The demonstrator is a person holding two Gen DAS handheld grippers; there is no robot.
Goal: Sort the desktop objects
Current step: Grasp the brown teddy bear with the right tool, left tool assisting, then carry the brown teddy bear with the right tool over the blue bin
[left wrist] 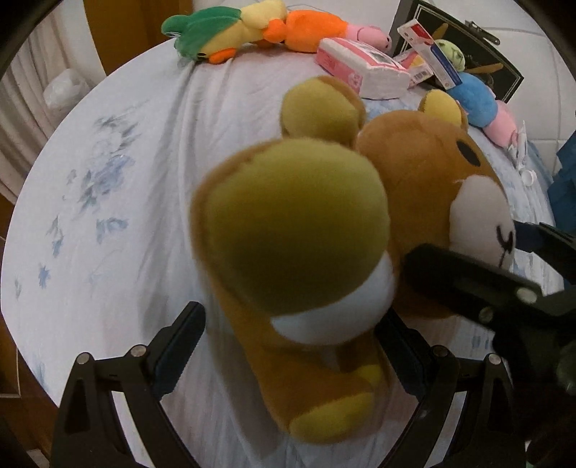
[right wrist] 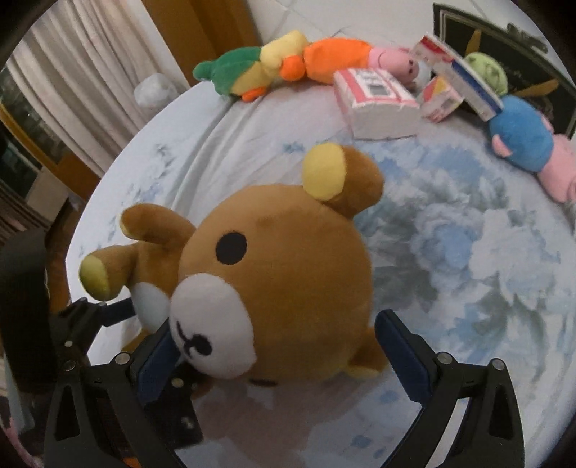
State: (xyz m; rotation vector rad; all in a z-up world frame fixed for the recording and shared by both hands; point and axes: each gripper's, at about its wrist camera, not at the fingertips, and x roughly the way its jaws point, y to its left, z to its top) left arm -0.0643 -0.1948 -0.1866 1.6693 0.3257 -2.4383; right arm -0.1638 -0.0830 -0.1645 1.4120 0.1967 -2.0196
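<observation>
My left gripper [left wrist: 288, 342] straddles the brown bear's [left wrist: 288, 252] body, contact unclear | my right gripper [right wrist: 277, 360] apart around its head | flowered bed sheet [right wrist: 468, 252] beneath.

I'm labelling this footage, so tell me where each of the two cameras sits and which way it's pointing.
Left wrist: rides the left gripper, facing along its fingers at the brown bear plush; the right gripper enters from the right.
Right wrist: rides the right gripper, facing the bear's face; the left gripper shows at the left edge.
Shared: the bear, the tissue pack, the green and orange plush, the floral cloth.
</observation>
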